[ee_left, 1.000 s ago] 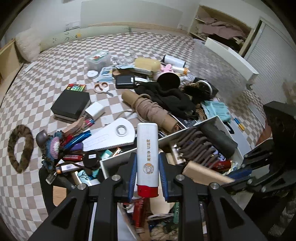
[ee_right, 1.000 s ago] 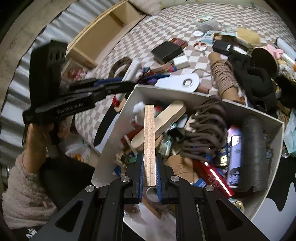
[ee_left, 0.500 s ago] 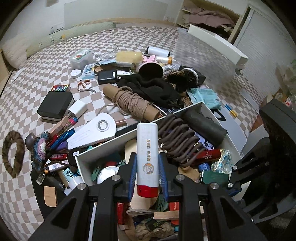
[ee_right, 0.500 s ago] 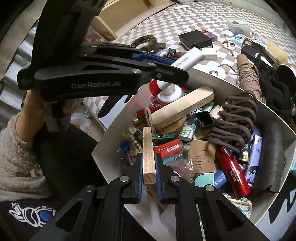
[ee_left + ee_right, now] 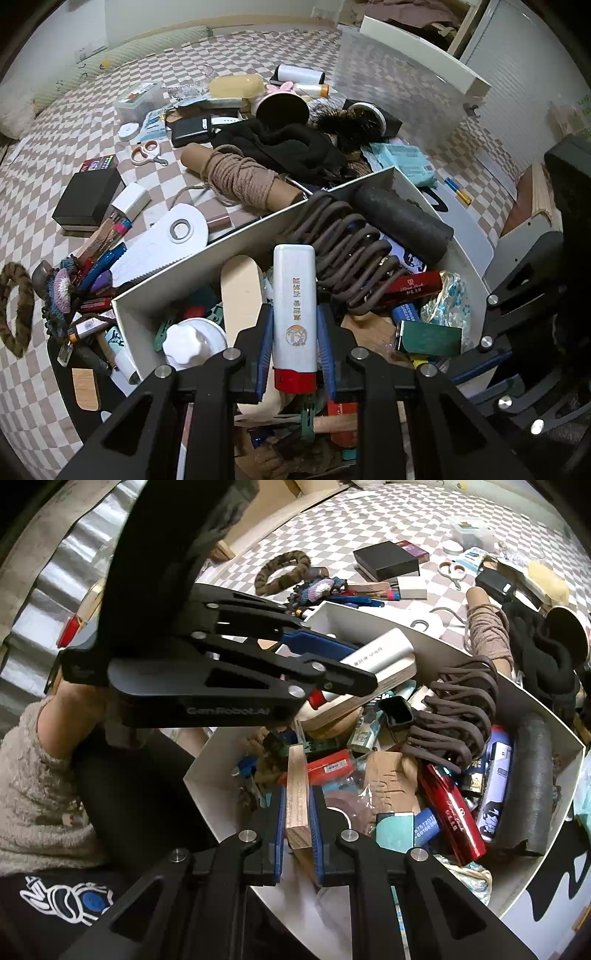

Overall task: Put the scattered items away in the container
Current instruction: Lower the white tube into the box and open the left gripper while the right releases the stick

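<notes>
At six o'clock in the left wrist view, the left gripper [image 5: 294,350] is clamped on a white rectangular plastic tube with a red cap [image 5: 294,314], the tube standing lengthwise between the blue pads and its red end nearest the camera. It hangs over the white rectangular container [image 5: 229,242], which is crammed; much of what lies at the bottom is half-buried and hard to name. A coiled brown cord [image 5: 351,254] and a dark grey foam roll [image 5: 402,221] lie toward one o'clock inside it.

In the right wrist view, the right gripper [image 5: 298,812] is closed on a thin pale wooden strip [image 5: 297,794] at six o'clock, above the container's near corner. The strip's lower end is cut off behind the jaws.

Beyond the box, toward eleven and twelve o'clock, a cardboard tube wound with tan twine [image 5: 240,177], a black box [image 5: 86,199] and small scissors [image 5: 147,151] lie scattered on the checked bedspread [image 5: 55,129].
</notes>
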The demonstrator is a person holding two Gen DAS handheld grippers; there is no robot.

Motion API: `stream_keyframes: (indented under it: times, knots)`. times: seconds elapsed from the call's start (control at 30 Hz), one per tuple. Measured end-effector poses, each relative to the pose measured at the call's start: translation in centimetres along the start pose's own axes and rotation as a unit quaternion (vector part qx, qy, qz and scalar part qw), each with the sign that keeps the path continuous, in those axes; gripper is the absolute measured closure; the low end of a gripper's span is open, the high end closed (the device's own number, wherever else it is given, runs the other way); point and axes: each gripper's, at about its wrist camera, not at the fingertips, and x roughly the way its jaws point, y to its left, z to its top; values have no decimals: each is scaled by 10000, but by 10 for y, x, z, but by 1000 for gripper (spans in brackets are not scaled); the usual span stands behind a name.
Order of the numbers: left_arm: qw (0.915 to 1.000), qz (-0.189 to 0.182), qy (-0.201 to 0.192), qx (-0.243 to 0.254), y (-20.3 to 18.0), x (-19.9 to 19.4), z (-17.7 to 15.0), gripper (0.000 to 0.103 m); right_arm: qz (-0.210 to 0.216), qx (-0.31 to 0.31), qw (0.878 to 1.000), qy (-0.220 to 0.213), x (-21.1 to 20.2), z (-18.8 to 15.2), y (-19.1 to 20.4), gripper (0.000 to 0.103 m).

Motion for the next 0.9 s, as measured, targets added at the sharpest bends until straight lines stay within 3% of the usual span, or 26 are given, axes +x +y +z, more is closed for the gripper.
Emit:
stream_keyframes:
  times: [0.1,0.13,0.17,0.23,0.6,0.73,0.77,0.8,0.87,0.9]
  knots:
    - [10000,-40,66,22,-2,4,0,80,51,-12,10000,-13,-2,-1,0,90]
    - [9999,-49,89,31,-3,6,-1,74,22,-31,10000,-24,-2,-2,0,90]
    - [9999,-49,104,44,-4,6,-1,58,4,-40,10000,-34,-3,-2,0,90]
    - [9999,-44,91,56,-6,7,-2,42,5,-25,10000,-53,-3,-3,-2,90]
    - [9998,68,-83,-145,9,0,0,41,-69,86,9997,-233,-11,-3,-9,90]
    - [9988,137,-195,-438,26,-5,1,35,-135,160,9994,-259,-10,-4,-14,88]
    - [9983,130,-217,-529,31,-7,1,35,-160,190,9994,-247,-9,-4,-15,81]
    - [9978,129,-239,-605,35,-8,1,35,-195,221,9993,-220,-6,-4,-16,61]
    - [9971,151,-280,-698,40,-10,2,35,-249,205,9994,-137,-1,-4,-15,39]
    - [9967,172,-302,-731,43,-12,1,35,-275,183,9994,-90,1,-4,-14,39]
